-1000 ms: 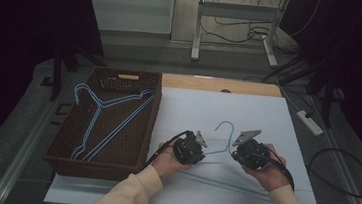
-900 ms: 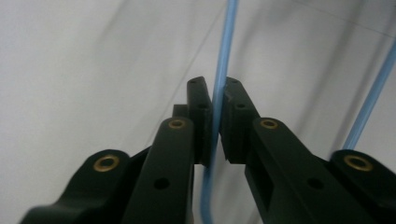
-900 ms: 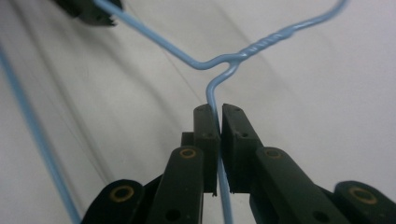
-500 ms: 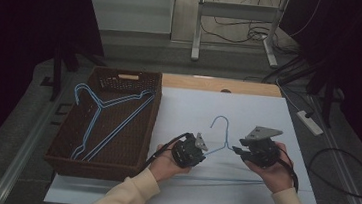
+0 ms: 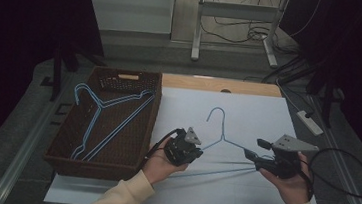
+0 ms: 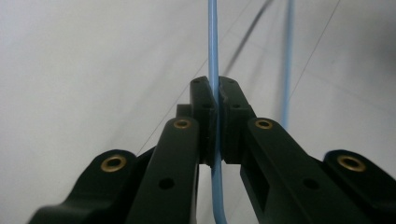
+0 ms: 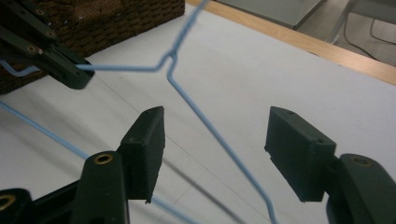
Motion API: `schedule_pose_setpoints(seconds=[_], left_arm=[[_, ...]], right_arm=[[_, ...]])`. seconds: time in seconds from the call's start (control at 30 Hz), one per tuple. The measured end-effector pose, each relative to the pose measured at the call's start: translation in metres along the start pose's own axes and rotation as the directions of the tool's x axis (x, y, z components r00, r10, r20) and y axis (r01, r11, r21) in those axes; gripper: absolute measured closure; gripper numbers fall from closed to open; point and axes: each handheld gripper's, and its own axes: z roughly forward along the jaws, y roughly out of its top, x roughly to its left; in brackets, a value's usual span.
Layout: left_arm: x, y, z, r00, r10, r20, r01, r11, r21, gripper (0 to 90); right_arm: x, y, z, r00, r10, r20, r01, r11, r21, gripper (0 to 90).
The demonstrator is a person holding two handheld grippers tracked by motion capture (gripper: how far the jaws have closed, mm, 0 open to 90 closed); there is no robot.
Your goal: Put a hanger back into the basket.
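While left tool [image 6: 214,105] clamps hanger [image 5: 222,136], right tool [image 7: 215,154] gapes

Dim high view, dark surroundings – gripper views brighter, softly blurred

A white-topped table [image 5: 268,115] carries a wicker basket [image 5: 63,151].

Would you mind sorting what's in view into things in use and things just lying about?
In use:
- blue hanger, clamped in the left gripper
- right gripper, open around the hanger's arm
- wicker basket, holding two more hangers

Lying about:
- power strip
- floor cables
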Motion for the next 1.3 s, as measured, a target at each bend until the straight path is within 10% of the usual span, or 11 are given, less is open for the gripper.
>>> schedule_pose_setpoints(seconds=[1.3], left_arm=[[0.062,-0.037,-0.136,0.9809,-0.15,-0.124,0.122,0.9697,-0.212,87.1]], right_arm=[[-0.003,-0.027,0.011,0.999,0.042,-0.011,-0.042,0.998,0.048,32.9]])
